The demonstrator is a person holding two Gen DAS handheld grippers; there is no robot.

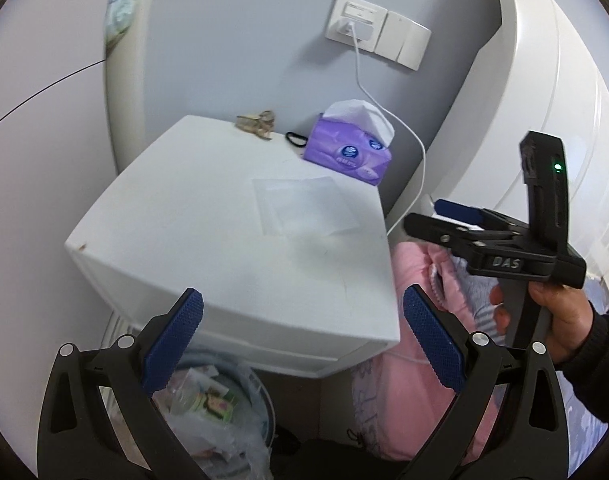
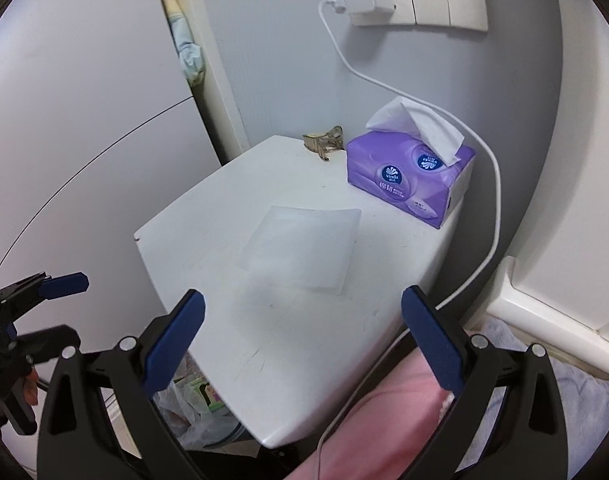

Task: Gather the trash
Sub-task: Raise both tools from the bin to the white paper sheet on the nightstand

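A flat clear plastic wrapper (image 1: 304,206) lies on top of a white bedside cabinet (image 1: 208,240); it also shows in the right wrist view (image 2: 304,250) on the cabinet (image 2: 224,280). My left gripper (image 1: 302,344) is open and empty, above the cabinet's near edge. My right gripper (image 2: 302,340) is open and empty, just short of the wrapper; it also shows in the left wrist view (image 1: 428,218) to the right of the cabinet. A trash bin (image 1: 220,412) lined with a plastic bag and holding litter stands on the floor below the cabinet's left front.
A purple tissue box (image 2: 408,184), a bunch of keys (image 2: 324,140) and a black hair tie (image 1: 296,139) sit at the cabinet's back. A white charger cable (image 2: 492,200) hangs from a wall socket (image 2: 368,0). Pink bedding (image 2: 376,432) lies to the right.
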